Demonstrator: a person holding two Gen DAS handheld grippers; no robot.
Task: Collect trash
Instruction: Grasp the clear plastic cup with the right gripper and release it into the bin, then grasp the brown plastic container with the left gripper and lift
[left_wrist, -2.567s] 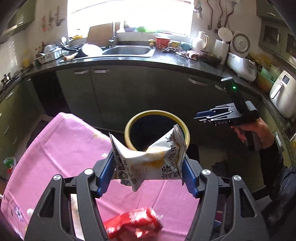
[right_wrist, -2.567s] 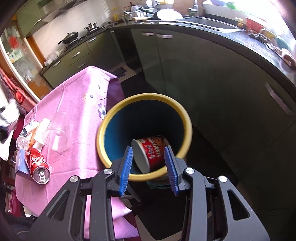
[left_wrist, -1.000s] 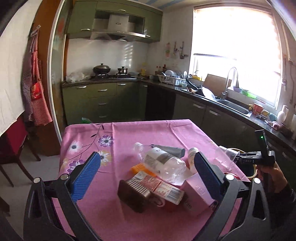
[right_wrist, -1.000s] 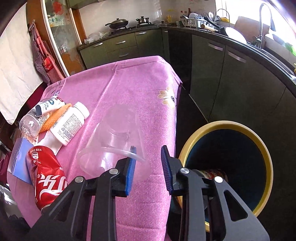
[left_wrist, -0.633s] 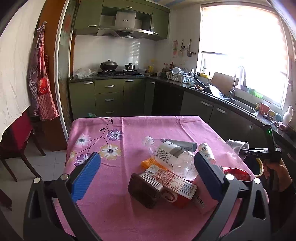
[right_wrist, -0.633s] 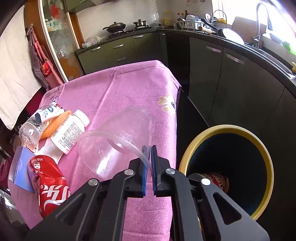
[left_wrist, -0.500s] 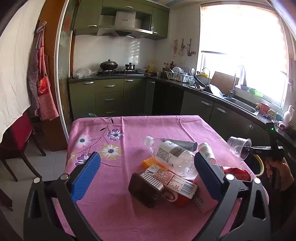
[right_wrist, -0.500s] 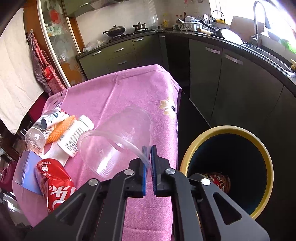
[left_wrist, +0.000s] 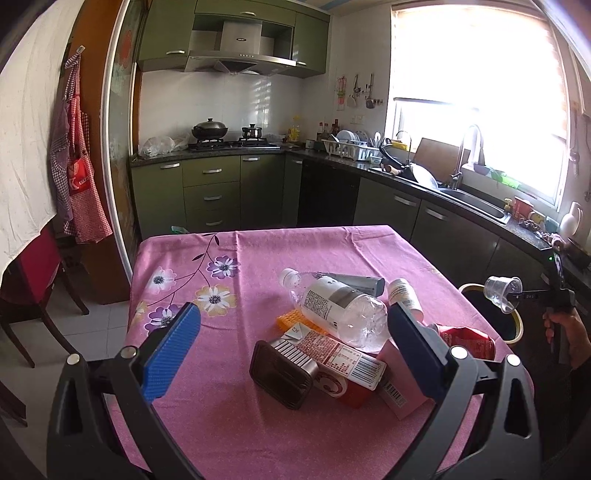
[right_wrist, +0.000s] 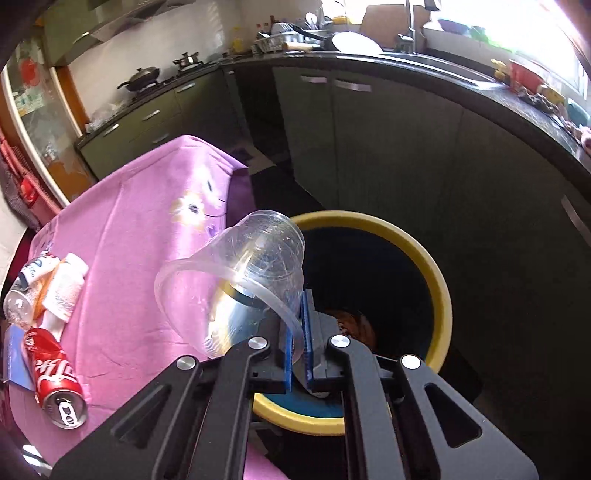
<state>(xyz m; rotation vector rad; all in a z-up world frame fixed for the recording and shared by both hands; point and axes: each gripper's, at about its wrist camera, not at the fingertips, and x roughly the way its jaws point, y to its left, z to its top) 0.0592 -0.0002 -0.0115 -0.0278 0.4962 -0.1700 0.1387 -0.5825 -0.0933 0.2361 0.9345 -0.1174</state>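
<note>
Clear plastic cup (right_wrist: 236, 280), pinched by its rim in the right hand-held gripper (right_wrist: 298, 345), hangs beside the bin (right_wrist: 441, 295); next, carry it over the opening and release. Left hand-held gripper (left_wrist: 291, 349) gapes above tabletop (left_wrist: 229, 424) trash.

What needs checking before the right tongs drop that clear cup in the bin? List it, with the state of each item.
1. Grip: right tongs pinch the rim of the clear plastic cup: ok.
2. Cup lifted off the pink tablecloth: ok.
3. Cup fully over the yellow-rimmed bin: not ok, part of it overhangs the table side.
4. Bin mouth open, room inside: ok.
5. Left tongs open, away from the bin: ok.
6. Cup empty: cannot tell.
</note>
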